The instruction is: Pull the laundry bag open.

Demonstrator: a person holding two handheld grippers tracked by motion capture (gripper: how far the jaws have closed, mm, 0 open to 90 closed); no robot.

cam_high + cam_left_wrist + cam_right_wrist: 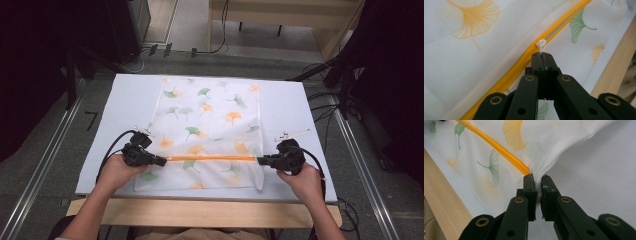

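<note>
The white mesh laundry bag printed with ginkgo leaves (210, 125) lies flat on the white bench (120, 100), its orange zipper (210, 158) running straight between both hands. The left tool (541, 55) is clamped on the small white zipper pull (541, 44); the right tool (537, 182) pinches the bag's edge at the zipper's end.

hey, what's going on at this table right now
A person is working the orange zipper of a white mesh bag printed with ginkgo leaves, lying flat on the table. The left gripper is shut on the white zipper pull, while the right gripper pinches the bag's fabric at the zipper's other end.
</note>
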